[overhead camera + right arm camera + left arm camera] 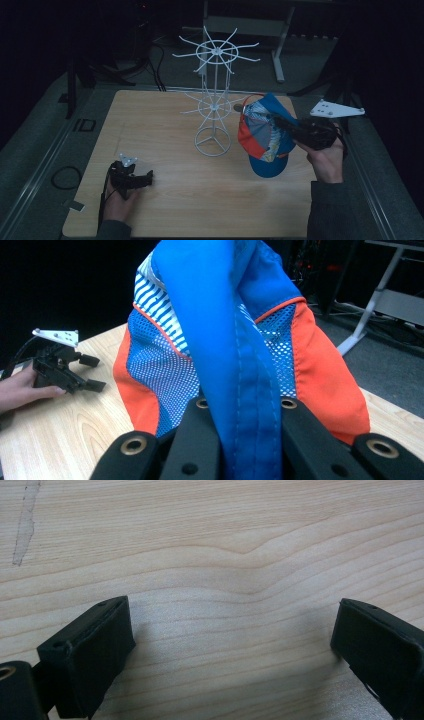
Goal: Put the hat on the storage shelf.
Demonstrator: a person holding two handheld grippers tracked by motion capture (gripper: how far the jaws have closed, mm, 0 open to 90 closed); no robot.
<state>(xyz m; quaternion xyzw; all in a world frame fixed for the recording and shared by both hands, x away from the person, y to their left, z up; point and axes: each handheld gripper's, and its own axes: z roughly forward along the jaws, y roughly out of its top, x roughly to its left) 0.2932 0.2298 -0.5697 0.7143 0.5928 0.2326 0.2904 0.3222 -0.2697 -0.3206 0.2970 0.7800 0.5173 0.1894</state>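
Clearly the right hand-held gripper (295,131) has its jaws clamped on a fold of the cap (265,135), pinching the blue fabric so the cap hangs free above the right part of the bench (150,125), just beside the white wire rack (214,100). Holding it by a thin edge probably leaves the crown loose enough to slip over one of the rack's radiating prongs (that looks like the work in hand). The left hand-held gripper (142,179) rests low at the near left of the bench with its jaws spread wide and nothing between them, well apart from the cap, likely just waiting. The cap is bright blue with orange panels, blue-and-white mesh and a striped section; its brim hangs lowest, and the fabric bunches where the pads (200,440) squeeze it.
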